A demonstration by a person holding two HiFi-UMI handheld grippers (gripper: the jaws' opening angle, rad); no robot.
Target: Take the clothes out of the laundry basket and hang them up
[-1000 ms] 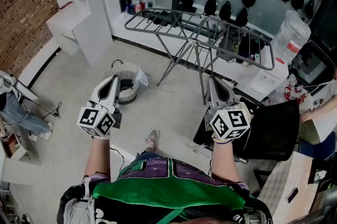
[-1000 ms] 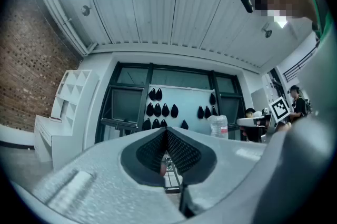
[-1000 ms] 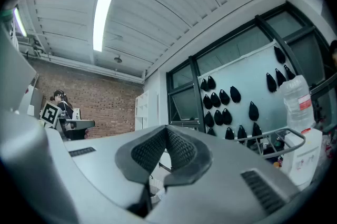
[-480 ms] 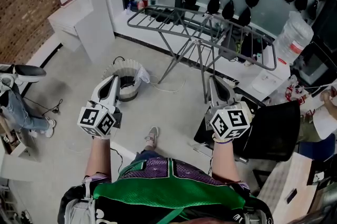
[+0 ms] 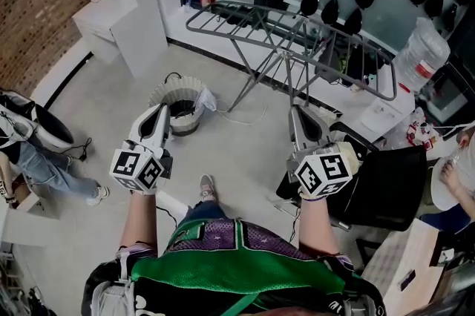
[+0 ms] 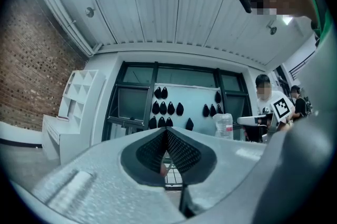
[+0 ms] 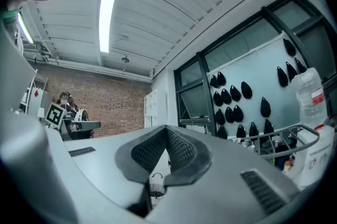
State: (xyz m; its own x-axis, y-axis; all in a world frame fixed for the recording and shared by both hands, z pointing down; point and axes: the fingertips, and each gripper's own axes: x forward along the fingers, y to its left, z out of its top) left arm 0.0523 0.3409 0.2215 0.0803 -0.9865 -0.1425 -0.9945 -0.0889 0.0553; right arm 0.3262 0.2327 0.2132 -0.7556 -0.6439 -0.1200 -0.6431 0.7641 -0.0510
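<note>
The person is standing on the pale floor (image 5: pixel 104 107), holding both tools out ahead at about the same height, well apart from each other. The left hand-held gripper (image 5: pixel 157 114) is pointing roughly level, and its jaws are pressing fully together with nothing between the ribbed pads. The right hand-held gripper (image 5: pixel 297 114) is doing the same: jaws meeting at the tip, nothing caught in them.

The laundry basket (image 5: pixel 165 92) is sitting on the floor just beyond the left tool's tip, a round white ribbed tub with a dark inside. What looks like a pale cloth (image 5: pixel 205 99) is hanging over its right rim; I cannot tell what is lying deeper in it.

The grey drying rack (image 5: pixel 293 25) is standing open behind the basket and to its right, in front of the window wall, and its rails are showing bare. A black chair (image 5: pixel 382 188) is sitting beside the right arm. A white shelf unit (image 5: pixel 111 3) is leaning against the far left wall, and a big water bottle (image 5: pixel 424 55) is resting at the far right.
</note>
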